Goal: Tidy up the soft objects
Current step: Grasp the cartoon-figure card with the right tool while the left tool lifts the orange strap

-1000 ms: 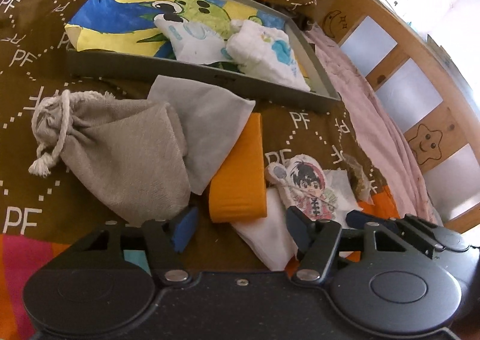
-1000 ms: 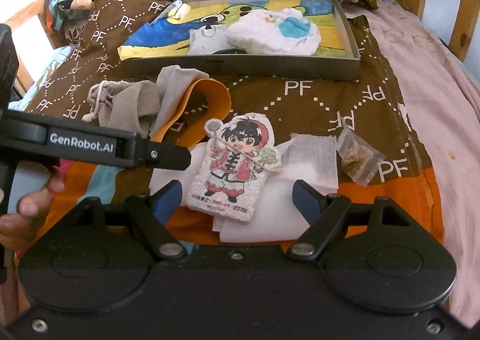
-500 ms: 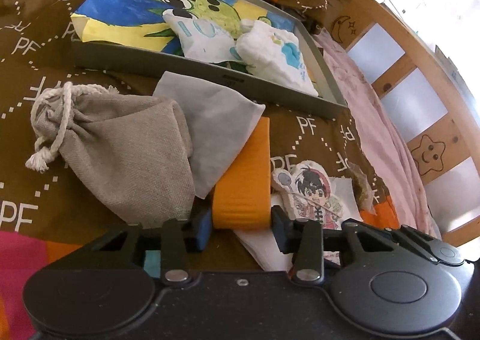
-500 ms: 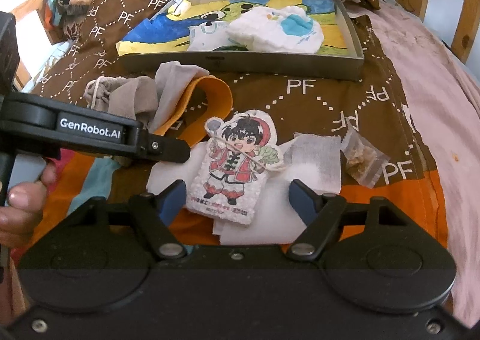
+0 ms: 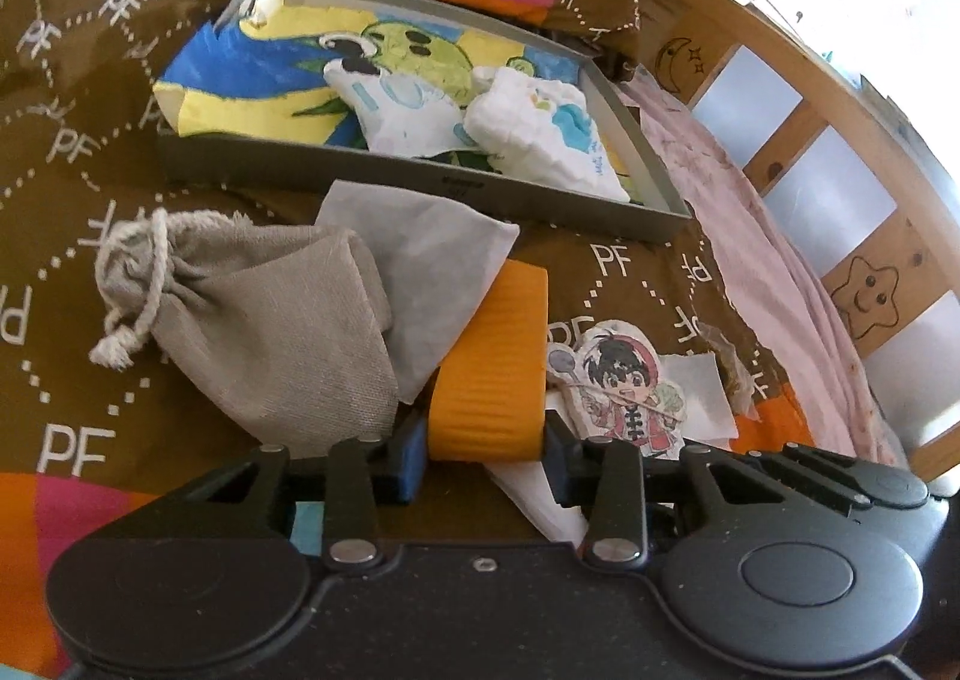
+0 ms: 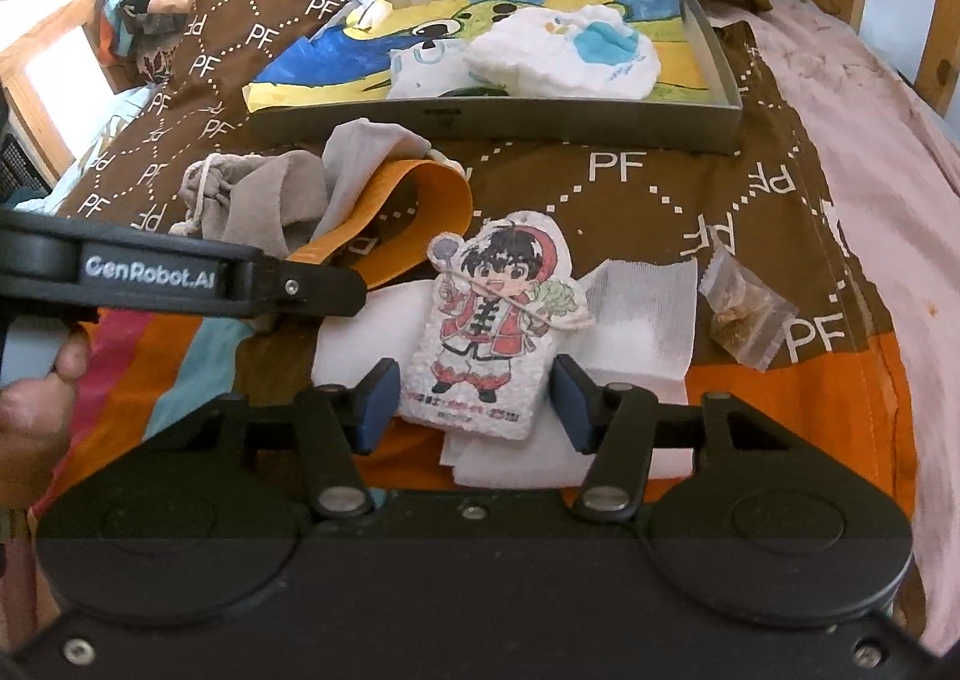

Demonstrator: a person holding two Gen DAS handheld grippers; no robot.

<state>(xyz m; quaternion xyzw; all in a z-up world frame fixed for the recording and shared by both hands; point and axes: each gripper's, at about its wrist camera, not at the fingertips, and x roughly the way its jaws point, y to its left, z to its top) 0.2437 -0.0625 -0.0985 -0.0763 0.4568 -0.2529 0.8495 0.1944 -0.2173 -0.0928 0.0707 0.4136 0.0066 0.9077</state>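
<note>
An orange fabric band (image 5: 498, 368) lies on the brown bedspread, partly under a grey cloth (image 5: 420, 260) and beside a grey drawstring pouch (image 5: 270, 320). My left gripper (image 5: 483, 452) is shut on the near end of the band, a pad pressing each side. A flat cartoon-boy cushion (image 6: 492, 332) lies on white tissue (image 6: 636, 320). My right gripper (image 6: 474, 404) straddles its lower end, jaws closing, with narrow gaps still showing at both pads. The left gripper's finger (image 6: 336, 290) shows in the right wrist view, held by a hand (image 6: 36, 410).
A grey tray (image 6: 498, 119) lined with a cartoon picture sits further back and holds two white cloths (image 6: 558, 56). A small clear packet (image 6: 744, 314) lies right of the tissue. A wooden bed rail (image 5: 852, 236) and a pink sheet (image 5: 780, 290) border the right side.
My left gripper slid forward and its jaws closed onto the orange band's near end. The right jaws narrowed around the cartoon cushion while that hand stayed put.
</note>
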